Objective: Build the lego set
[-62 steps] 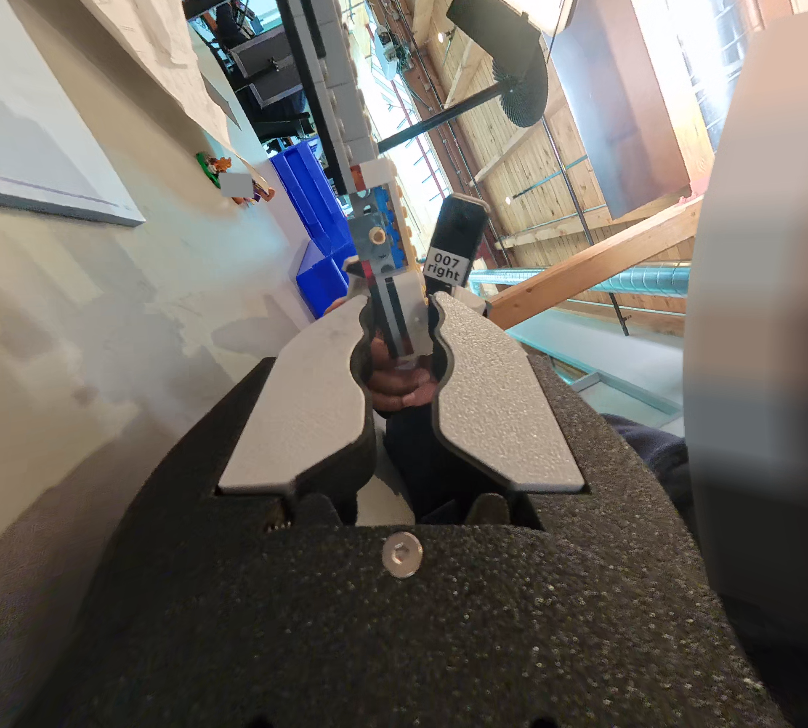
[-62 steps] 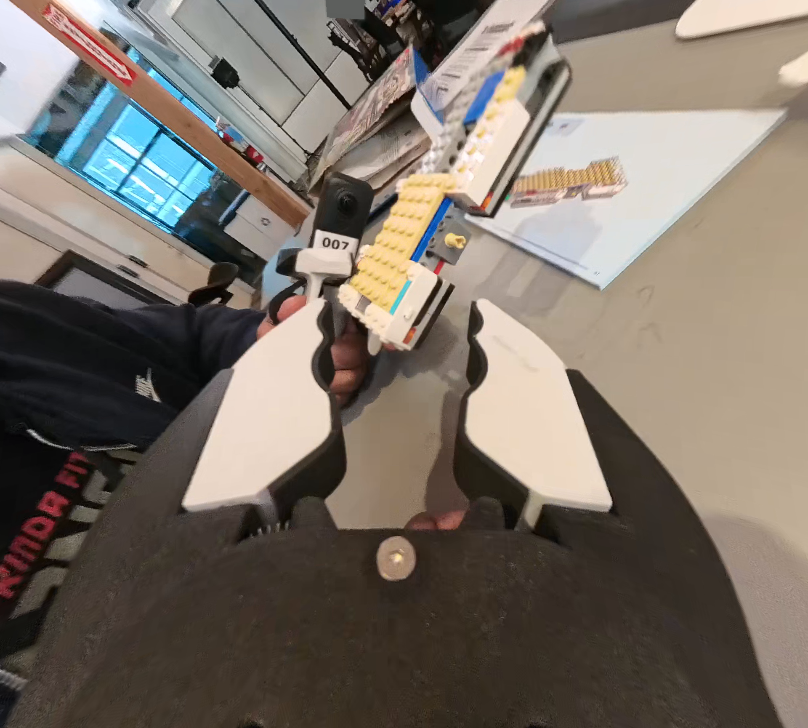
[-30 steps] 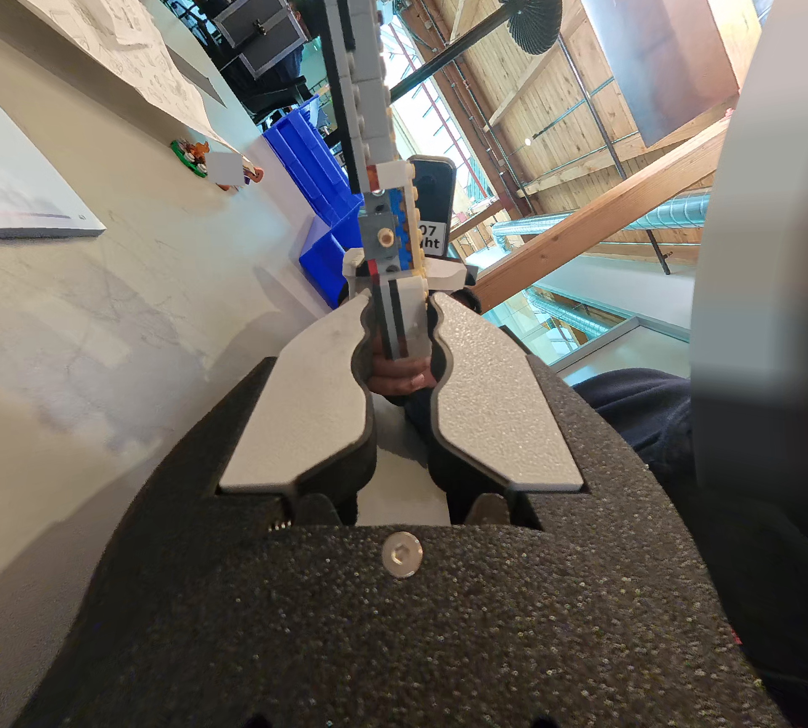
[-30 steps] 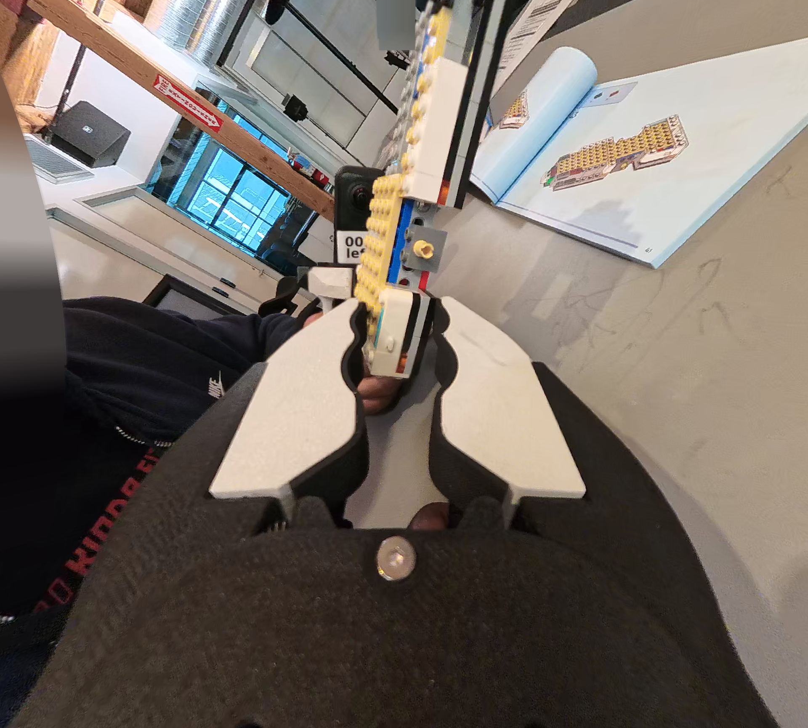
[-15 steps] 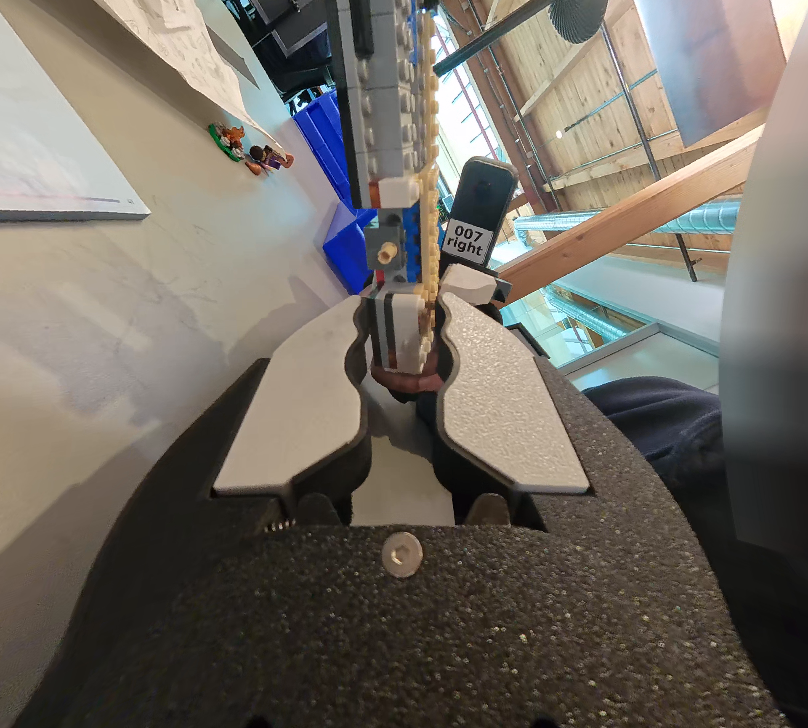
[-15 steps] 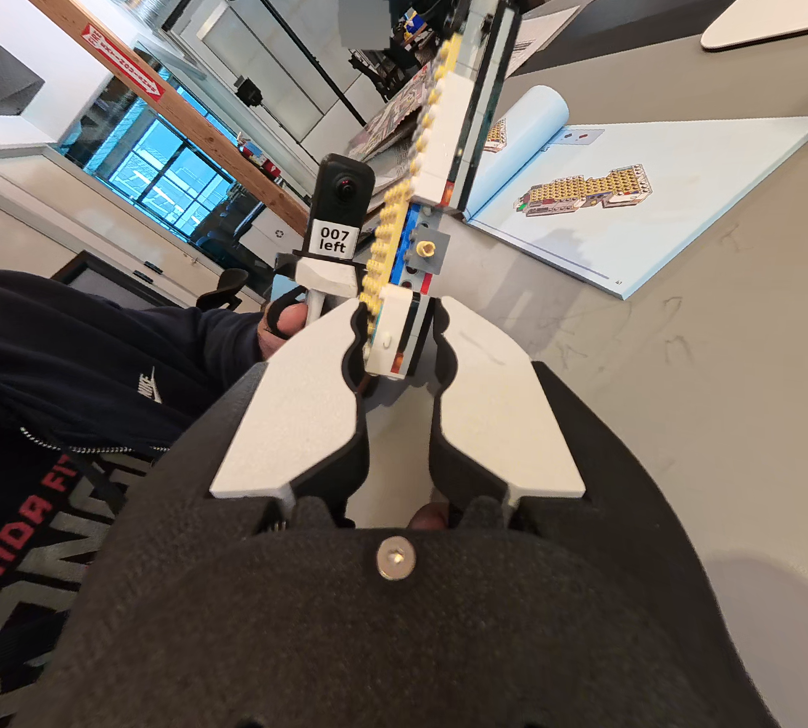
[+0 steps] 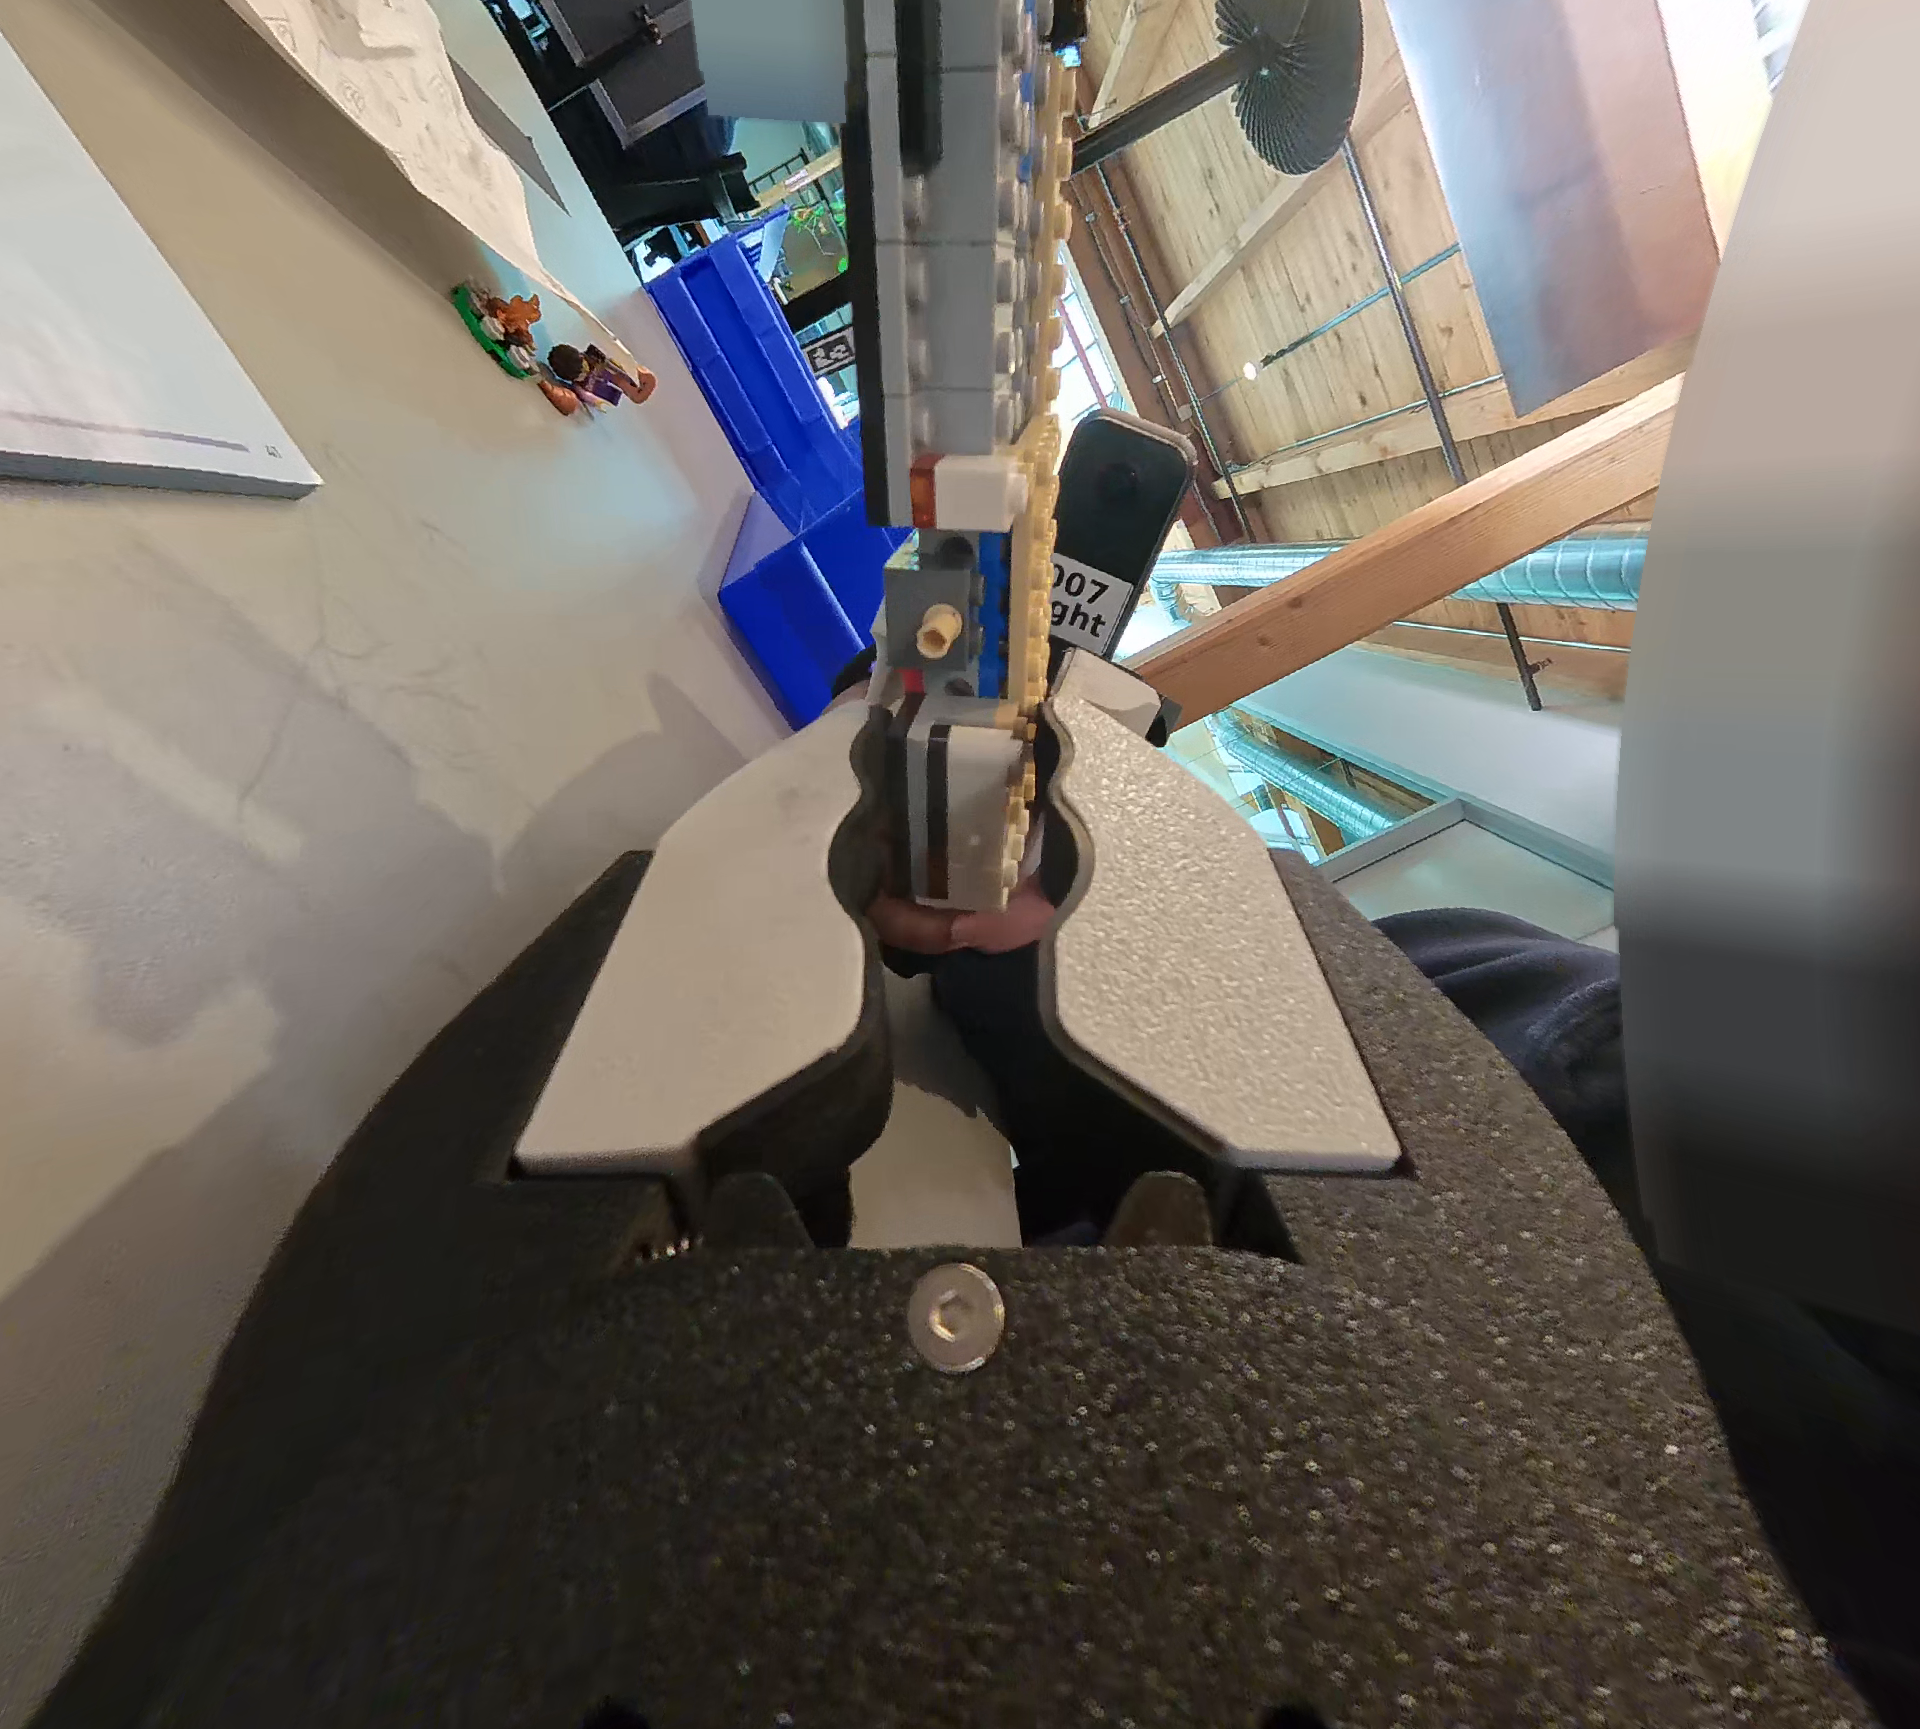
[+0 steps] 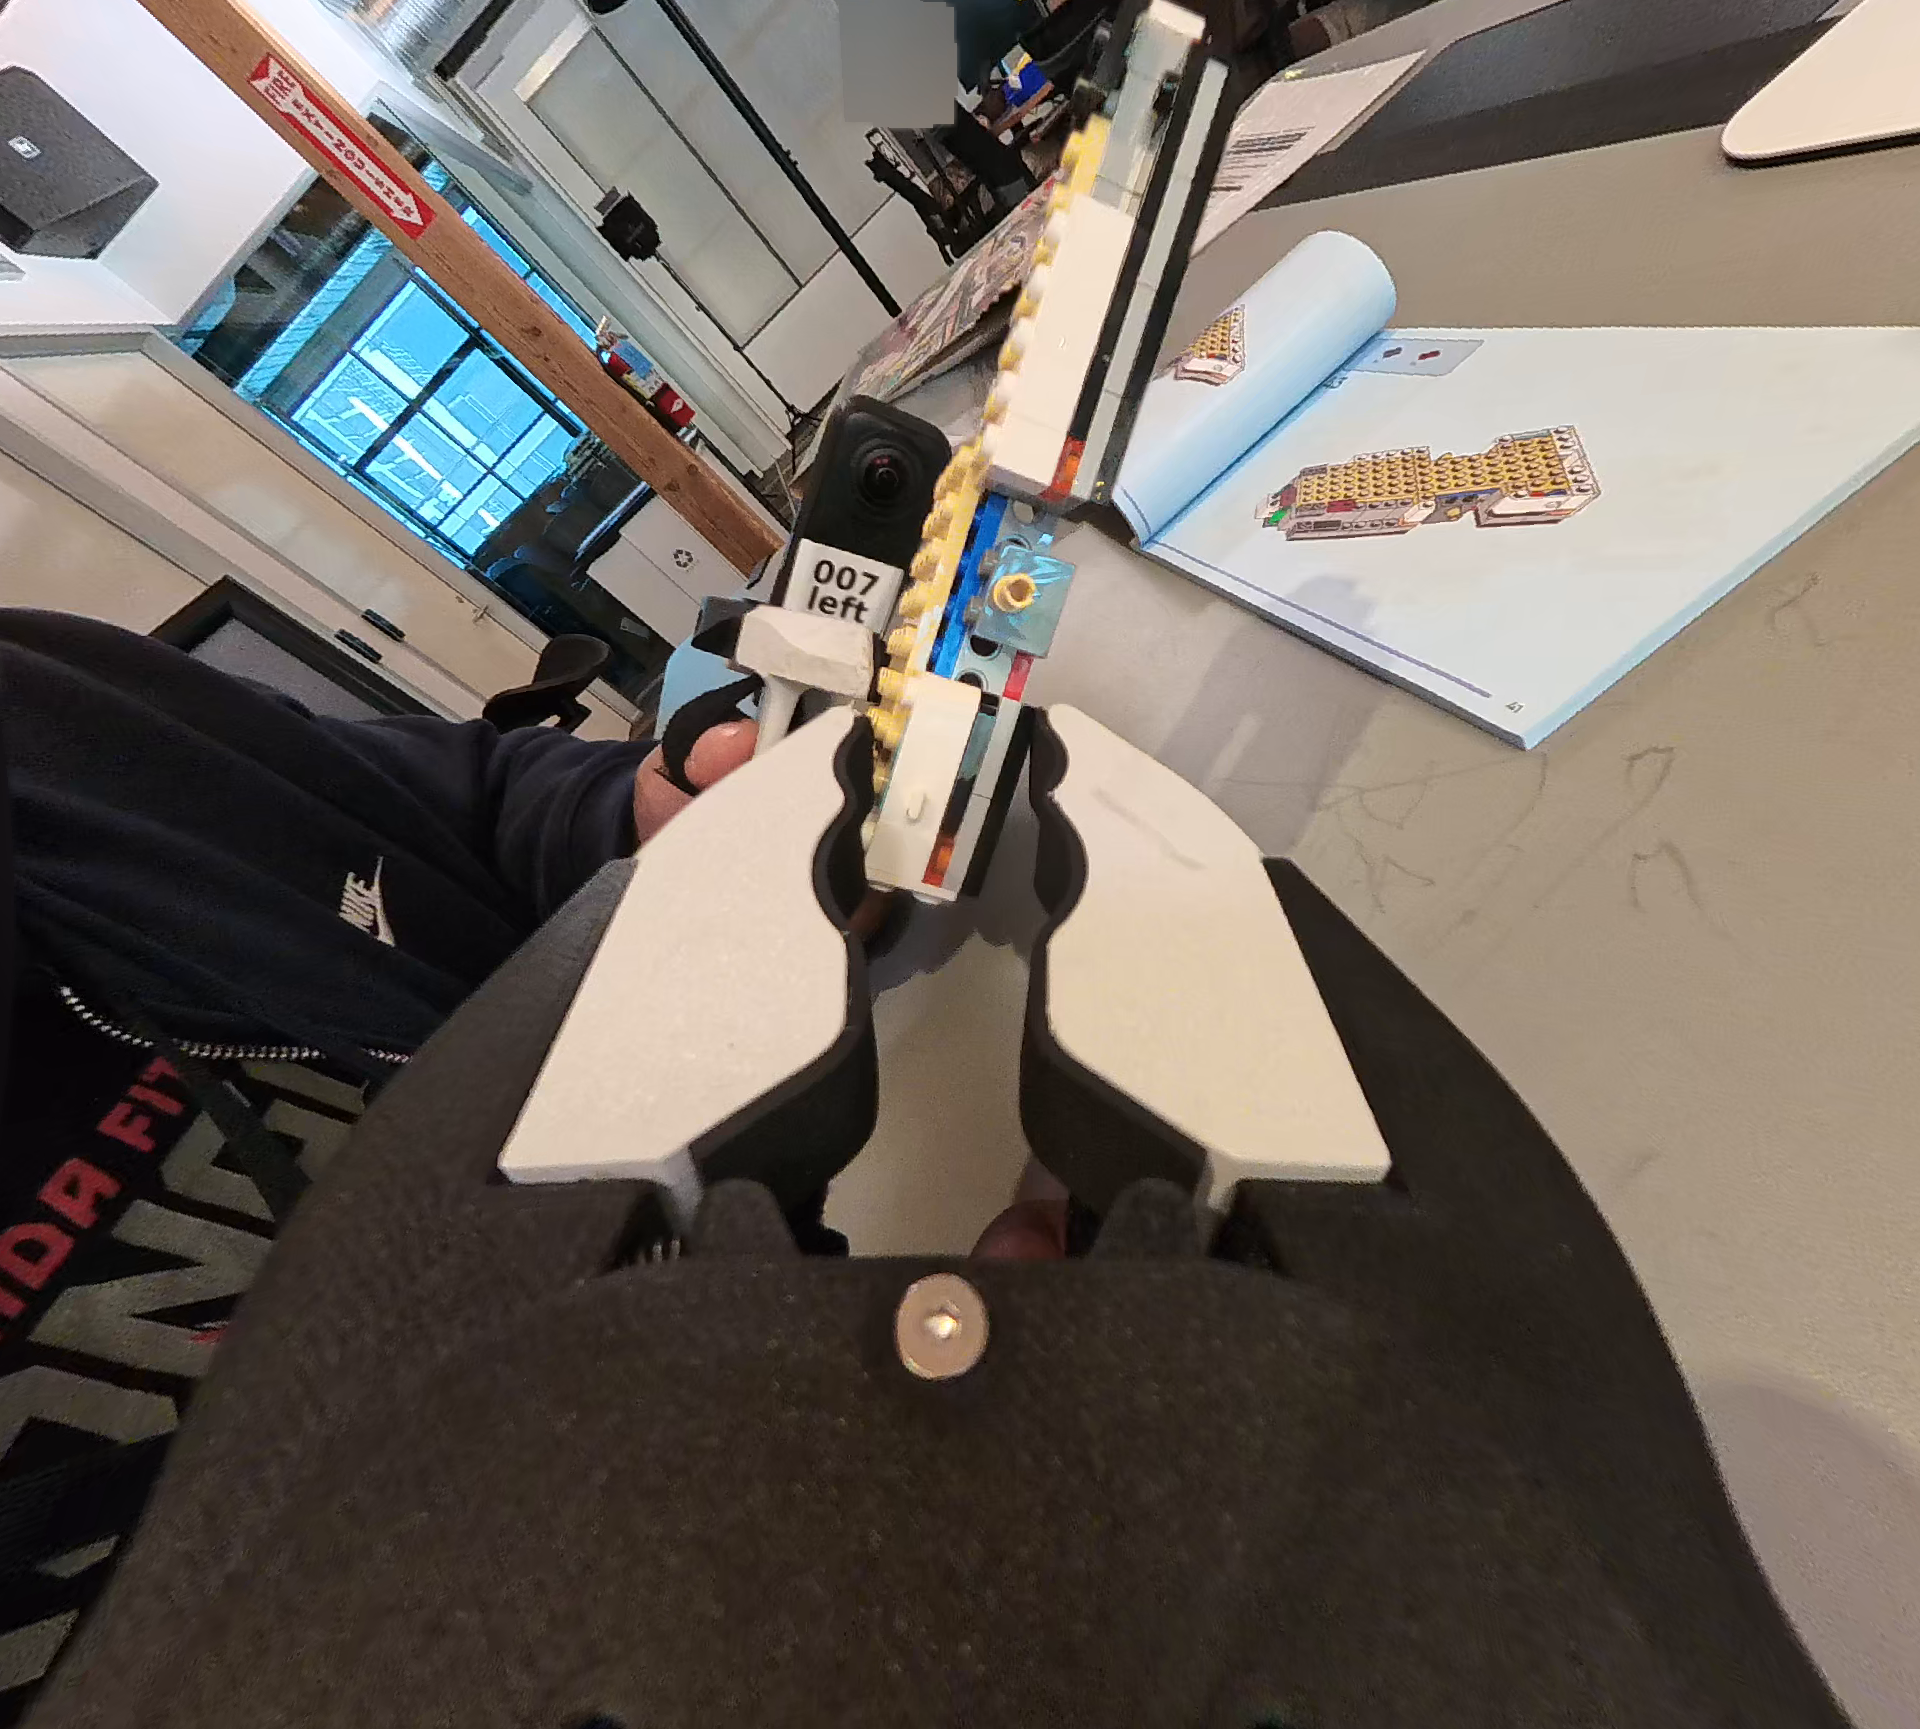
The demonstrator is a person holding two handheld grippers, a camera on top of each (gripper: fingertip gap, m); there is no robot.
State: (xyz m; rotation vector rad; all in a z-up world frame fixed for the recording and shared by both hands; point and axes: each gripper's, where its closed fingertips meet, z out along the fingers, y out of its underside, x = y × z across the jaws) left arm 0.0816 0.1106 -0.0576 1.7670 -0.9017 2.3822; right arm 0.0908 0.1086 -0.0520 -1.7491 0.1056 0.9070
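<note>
Item: brick model (image 7: 961,391), long, grey, tan and white, being held upright above the table (image 8: 1558,848). Left gripper (image 7: 956,806) and right gripper (image 8: 940,796) are both gripping its lower white end, jaws narrowly parted. Instruction booklet (image 8: 1558,599) is lying open nearby.

tan, white, grey brick model (image 8: 1049,391)

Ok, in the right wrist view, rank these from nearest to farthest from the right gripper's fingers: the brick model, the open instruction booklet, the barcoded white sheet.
1. Brick model: its lower end sits between the right gripper's fingers.
2. Open instruction booklet: flat on the table, ahead and to the right.
3. Barcoded white sheet: farther back on the table, beyond the booklet.
</note>
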